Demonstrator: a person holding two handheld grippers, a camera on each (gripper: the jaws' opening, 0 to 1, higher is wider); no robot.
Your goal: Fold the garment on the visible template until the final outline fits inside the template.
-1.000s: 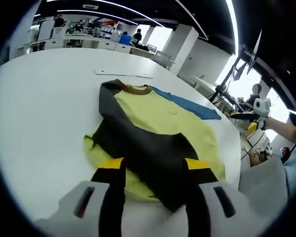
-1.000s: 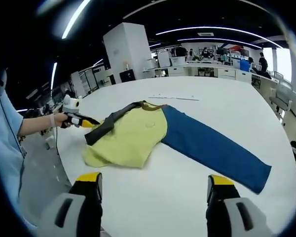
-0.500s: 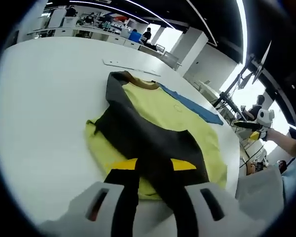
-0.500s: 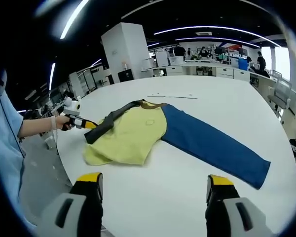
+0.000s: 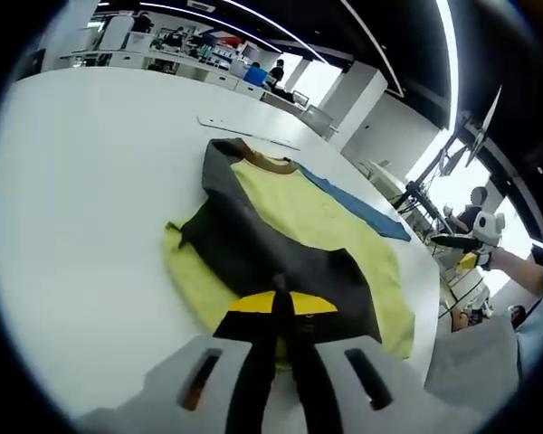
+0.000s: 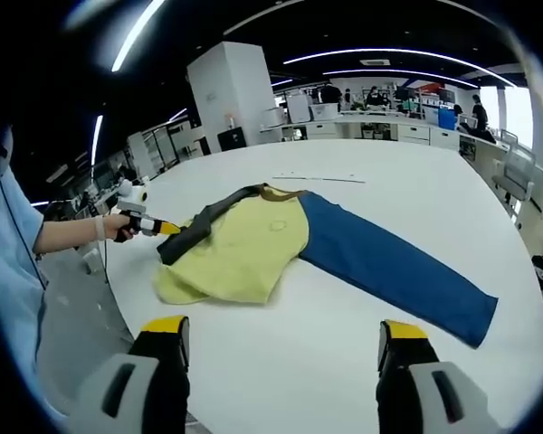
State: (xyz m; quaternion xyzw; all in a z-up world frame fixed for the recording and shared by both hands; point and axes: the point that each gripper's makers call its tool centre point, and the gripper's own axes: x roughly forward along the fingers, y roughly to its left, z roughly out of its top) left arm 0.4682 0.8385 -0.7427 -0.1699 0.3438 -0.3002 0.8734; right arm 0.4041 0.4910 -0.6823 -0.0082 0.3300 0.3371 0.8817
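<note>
A yellow garment (image 5: 299, 212) with a brown collar (image 5: 264, 164) lies flat on the white table (image 5: 72, 181). Its dark sleeve (image 5: 244, 244) is folded across the body toward me. My left gripper (image 5: 281, 304) is shut on the end of that sleeve. The blue sleeve (image 5: 357, 201) stretches out on the far side. In the right gripper view the garment (image 6: 244, 249) lies ahead, its blue sleeve (image 6: 389, 267) spread flat to the right. My right gripper (image 6: 281, 334) hangs open above the table's near edge, apart from the cloth. The left gripper (image 6: 167, 230) holds the dark sleeve (image 6: 204, 228) at the left.
A thin pale strip (image 5: 249, 133) lies on the table beyond the collar, also seen as the strip (image 6: 317, 178). A person's hand (image 6: 109, 224) holds the left gripper. The right gripper (image 5: 452, 240) hovers off the table's right edge. Desks and people stand in the background.
My left gripper's jaws have closed together on the end of the dark sleeve. The right gripper stays open and has hardly moved.
</note>
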